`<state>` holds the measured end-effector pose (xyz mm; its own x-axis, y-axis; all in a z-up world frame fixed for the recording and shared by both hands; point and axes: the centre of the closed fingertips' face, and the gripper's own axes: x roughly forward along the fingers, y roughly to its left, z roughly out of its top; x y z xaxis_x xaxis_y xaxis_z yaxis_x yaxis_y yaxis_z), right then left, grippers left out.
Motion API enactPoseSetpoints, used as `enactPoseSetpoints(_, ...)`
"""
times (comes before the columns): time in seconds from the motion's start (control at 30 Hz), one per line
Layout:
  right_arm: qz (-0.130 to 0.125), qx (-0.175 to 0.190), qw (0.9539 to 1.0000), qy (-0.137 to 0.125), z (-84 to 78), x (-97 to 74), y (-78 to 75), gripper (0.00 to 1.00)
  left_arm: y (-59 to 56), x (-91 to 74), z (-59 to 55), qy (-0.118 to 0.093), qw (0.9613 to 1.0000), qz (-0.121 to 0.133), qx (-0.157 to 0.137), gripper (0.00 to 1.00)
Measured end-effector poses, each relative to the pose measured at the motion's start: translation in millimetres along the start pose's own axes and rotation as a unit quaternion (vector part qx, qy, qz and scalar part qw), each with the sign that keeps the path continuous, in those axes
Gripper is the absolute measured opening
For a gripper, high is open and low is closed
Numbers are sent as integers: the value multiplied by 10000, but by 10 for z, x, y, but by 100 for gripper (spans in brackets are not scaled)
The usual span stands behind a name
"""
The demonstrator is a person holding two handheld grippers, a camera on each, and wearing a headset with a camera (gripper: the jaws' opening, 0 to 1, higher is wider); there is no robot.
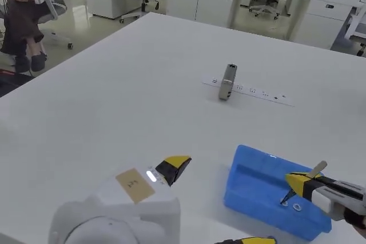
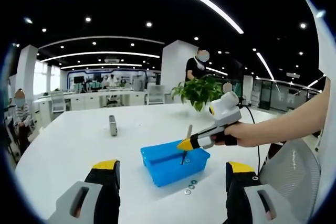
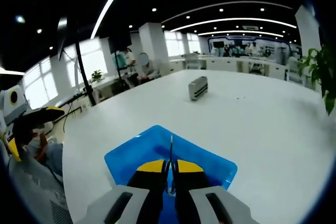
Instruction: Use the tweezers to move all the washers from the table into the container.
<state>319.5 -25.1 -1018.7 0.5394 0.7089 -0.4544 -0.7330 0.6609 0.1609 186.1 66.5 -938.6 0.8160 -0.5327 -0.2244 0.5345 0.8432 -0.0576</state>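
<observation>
- Jaws of your right gripper [image 3: 170, 167] are clamped on the tweezers [image 3: 171, 153], tips down in the blue container [image 3: 131, 153] beside a washer [image 1: 296, 207]: likely the drop-off.
- Left gripper [image 2: 173, 166] jaws gape, empty.
- Next: lift out, then pinch one of the washers [image 2: 190, 186] lying on the tabletop [image 2: 79, 150].

Right claw [image 3: 170, 168] clamped on tweezers [image 3: 171, 149] — tips over blue container [image 3: 131, 157]; white table [image 3: 252, 129] beyond.
</observation>
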Motion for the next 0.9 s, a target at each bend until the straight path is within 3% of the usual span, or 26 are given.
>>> enactPoseSetpoints(0.23, -64, -120, 9999, 95, -42, 26, -41, 2, -2, 3, -11, 32, 10000, 2, 2, 84)
enactPoseSetpoints(0.7, -109, -249, 9996, 47, -17, 37, -16, 3, -16, 12, -31, 91, 9999, -33, 26, 83)
enactPoseSetpoints(0.9, -71, -166, 9998, -120, 37, -51, 21, 3, -20, 11, -33, 94, 9999, -49, 16, 83)
